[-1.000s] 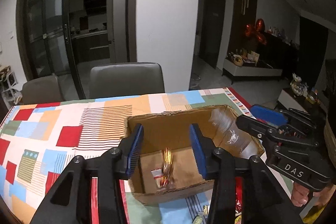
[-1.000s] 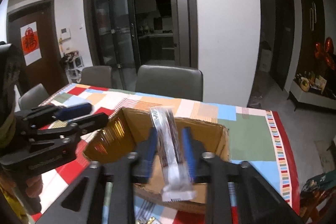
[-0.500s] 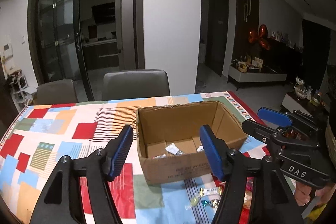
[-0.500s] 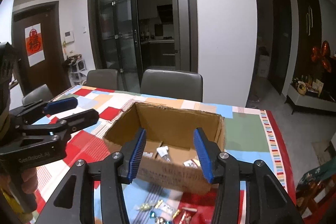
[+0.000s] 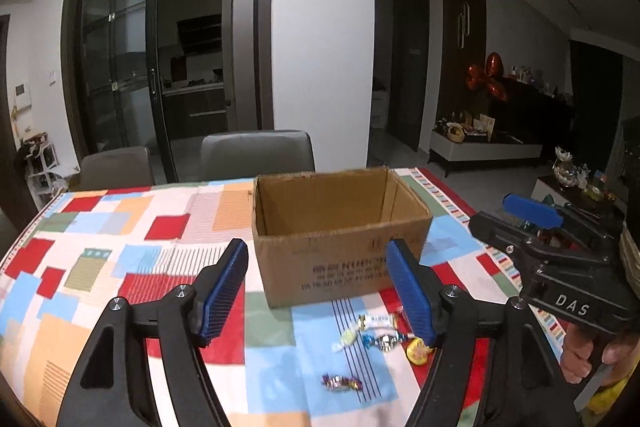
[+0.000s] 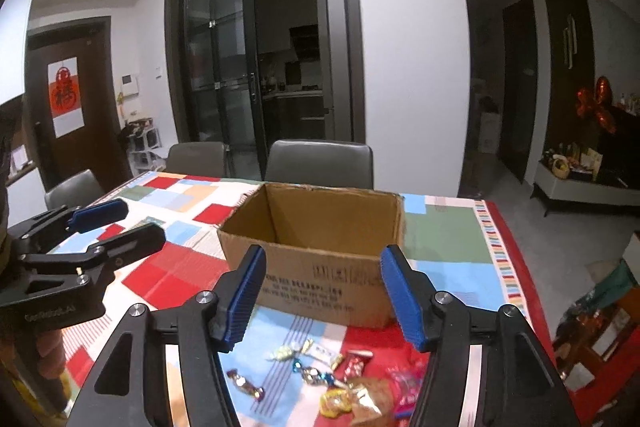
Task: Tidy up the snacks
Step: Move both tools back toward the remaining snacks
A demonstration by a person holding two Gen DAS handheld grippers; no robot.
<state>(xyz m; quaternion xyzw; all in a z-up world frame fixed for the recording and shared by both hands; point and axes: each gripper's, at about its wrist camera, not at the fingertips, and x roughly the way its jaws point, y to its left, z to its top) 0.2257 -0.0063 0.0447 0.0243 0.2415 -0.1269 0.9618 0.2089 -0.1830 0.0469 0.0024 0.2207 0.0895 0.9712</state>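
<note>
Both claws have pulled back from the cardboard box (image 5: 340,235)! Left claw (image 5: 316,291) gapes wide and empty, right claw (image 6: 320,293) likewise; loose candies (image 6: 320,375) lie on the desk (image 5: 120,247) before the box — light, crinkly, slippery, so pinch across the wrapper's middle.

Surface (image 5: 132,251): cloth of patchwork blocks in red, pale blue, orange, green and white, some blocks striped; right edge carries a band of small multicoloured bars.
Box (image 5: 340,259): plain brown cardboard, dark print on the near wall.
Left claw (image 5: 316,291): black frame, blue ribbed pads.
Right claw (image 6: 322,295): same black and blue.
Sweets (image 6: 340,383) at the near edge: wrappers in gold, red, blue, white and pink, shiny.
Chairs (image 6: 320,163): grey.
</note>
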